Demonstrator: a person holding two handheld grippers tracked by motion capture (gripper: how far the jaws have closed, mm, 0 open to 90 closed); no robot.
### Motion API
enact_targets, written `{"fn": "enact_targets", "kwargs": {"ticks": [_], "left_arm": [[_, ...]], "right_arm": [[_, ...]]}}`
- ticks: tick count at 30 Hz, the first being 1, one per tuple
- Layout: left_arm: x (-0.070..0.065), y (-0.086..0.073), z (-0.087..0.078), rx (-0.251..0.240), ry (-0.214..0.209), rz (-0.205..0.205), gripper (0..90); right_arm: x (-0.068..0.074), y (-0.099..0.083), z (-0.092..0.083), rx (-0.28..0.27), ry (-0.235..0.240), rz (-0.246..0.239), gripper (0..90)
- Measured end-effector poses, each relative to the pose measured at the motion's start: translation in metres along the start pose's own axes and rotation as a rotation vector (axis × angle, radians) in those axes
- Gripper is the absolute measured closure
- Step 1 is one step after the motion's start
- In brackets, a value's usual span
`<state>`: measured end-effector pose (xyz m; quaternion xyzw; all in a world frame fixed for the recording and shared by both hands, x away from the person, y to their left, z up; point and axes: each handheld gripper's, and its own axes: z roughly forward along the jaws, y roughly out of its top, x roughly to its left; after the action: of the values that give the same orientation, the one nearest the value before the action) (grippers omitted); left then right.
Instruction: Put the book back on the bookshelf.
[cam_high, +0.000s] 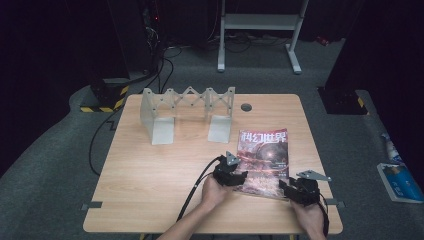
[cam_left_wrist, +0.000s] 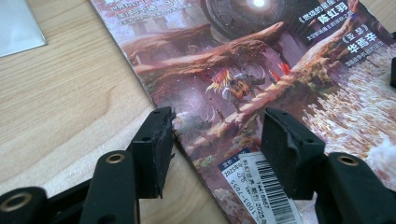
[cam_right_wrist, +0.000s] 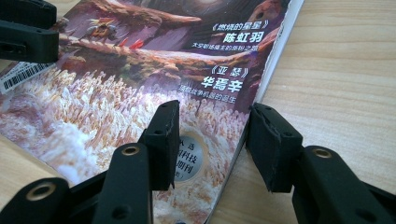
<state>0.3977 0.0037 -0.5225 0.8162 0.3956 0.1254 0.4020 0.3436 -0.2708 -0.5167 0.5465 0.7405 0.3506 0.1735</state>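
From above, my worktop (cam_high: 165, 165) is evenly lit while the room around it falls into near black. Beside the magazine (cam_left_wrist: 261, 60), my tool's near parts blur softly. A white glare spot burns at the magazine cover's top edge; shadows stay faint.

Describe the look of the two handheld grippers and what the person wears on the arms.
Both the left gripper and the right gripper are black, blocky units, each topped with a grey three-cornered plate. Black cables trail from them toward the table's near edge. Their jaws are black arms with brass-coloured rivets and dark rubbery pads. The forearms are bare, with no sleeves in view.
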Motion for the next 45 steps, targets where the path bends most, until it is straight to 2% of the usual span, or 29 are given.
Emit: {"fn": "enact_targets", "kwargs": {"ticks": [8, 17, 27, 28, 35, 45], "left_arm": [[-0.004, -0.011, -0.01, -0.015, -0.002, -0.003, 44.0], [-0.007, -0.019, -0.019, -0.006, -0.004, 0.007, 44.0], [-0.011, -0.029, -0.03, -0.01, -0.008, 0.0, 44.0], [-0.012, -0.03, -0.031, -0.01, -0.004, 0.001, 44.0], [-0.014, -0.039, -0.039, -0.023, 0.006, 0.006, 44.0], [-0.018, -0.051, -0.051, -0.033, 0.009, -0.01, 44.0]], "right_arm": [[0.007, -0.007, -0.006, 0.002, 0.012, -0.016, 54.4], [0.016, -0.015, -0.013, 0.007, 0.02, -0.033, 54.4], [0.025, -0.022, -0.019, 0.01, 0.033, -0.054, 54.5], [0.026, -0.023, -0.02, 0.016, 0.035, -0.043, 54.5], [0.031, -0.027, -0.023, 0.02, 0.048, -0.05, 54.5], [0.038, -0.03, -0.026, 0.031, 0.073, -0.065, 54.4]]}}
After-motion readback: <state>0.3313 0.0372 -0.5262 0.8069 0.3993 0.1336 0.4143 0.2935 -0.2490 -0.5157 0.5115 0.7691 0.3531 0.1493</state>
